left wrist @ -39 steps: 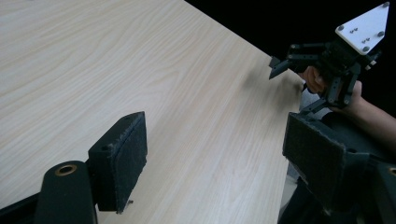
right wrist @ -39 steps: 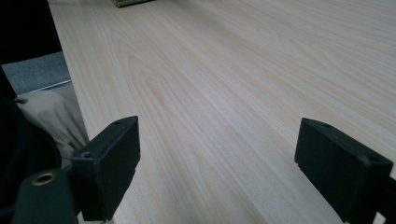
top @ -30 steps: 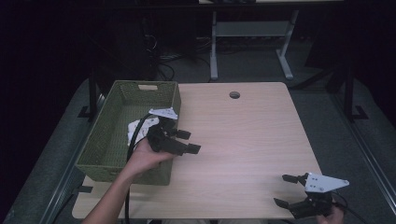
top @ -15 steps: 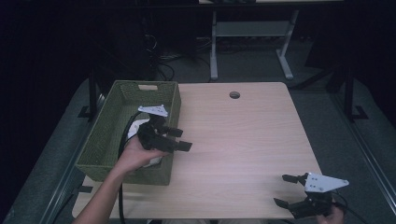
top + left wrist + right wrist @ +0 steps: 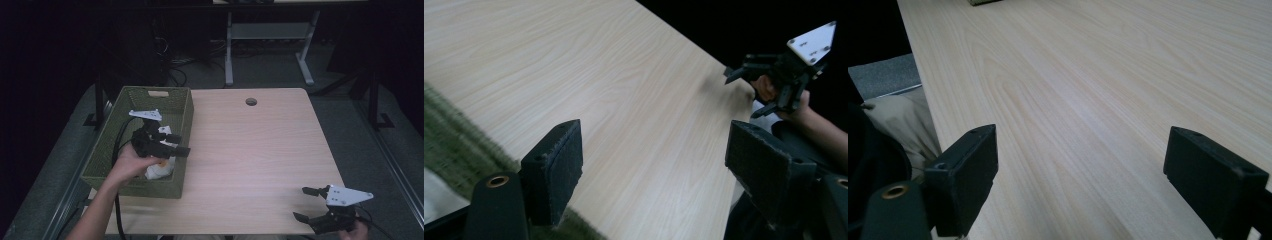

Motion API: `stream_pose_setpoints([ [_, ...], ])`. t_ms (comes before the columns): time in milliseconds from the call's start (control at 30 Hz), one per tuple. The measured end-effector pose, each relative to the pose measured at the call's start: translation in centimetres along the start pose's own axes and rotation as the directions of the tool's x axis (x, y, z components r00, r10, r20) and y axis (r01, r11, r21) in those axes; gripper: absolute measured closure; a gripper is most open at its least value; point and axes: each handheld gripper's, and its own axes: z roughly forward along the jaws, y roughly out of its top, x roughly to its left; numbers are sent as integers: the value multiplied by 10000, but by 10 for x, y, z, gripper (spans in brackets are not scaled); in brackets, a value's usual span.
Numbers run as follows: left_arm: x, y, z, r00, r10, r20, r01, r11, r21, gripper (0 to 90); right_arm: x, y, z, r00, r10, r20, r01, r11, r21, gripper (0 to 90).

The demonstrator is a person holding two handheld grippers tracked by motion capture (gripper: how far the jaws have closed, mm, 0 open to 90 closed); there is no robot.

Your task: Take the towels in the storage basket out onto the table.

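Observation:
A green woven basket (image 5: 179, 102) stands on the left part of the light wooden table (image 5: 260, 150). A white crumpled thing (image 5: 159, 170) lies inside the basket near its front right corner. My left gripper (image 5: 184, 144) hovers over the basket's right side, open and empty, its jaws pointing right across the rim. In the left gripper view the open left gripper (image 5: 654, 165) frames bare table, with the basket rim (image 5: 454, 135) at the lower left. My right gripper (image 5: 300, 203) is low at the table's front right corner, open and empty; the right gripper (image 5: 1080, 175) looks along bare wood.
A round cable hole (image 5: 251, 101) sits near the table's far edge. Desk legs and cables stand on the dark floor beyond. The right gripper (image 5: 784, 75) and its hand appear far off in the left gripper view. The person's beige trousers (image 5: 903, 125) lie by the table edge.
My left gripper has drawn back to the left, from over the table beside the basket to above the basket's inside. The right gripper has stayed put.

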Motion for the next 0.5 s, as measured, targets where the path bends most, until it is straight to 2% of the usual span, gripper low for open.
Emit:
stream_pose_setpoints([
  [133, 11, -5, -7, 9997, -259, -53, 259, 9997, 28, 232, -1, -1, -2, 10000, -34, 77, 35, 9999, -104, 138],
  [500, 35, -11, -20, 9943, -768, -734, 781, 9968, 143, 232, -1, -1, -2, 10000, -64, 67, 65, 9999, -129, 138],
])
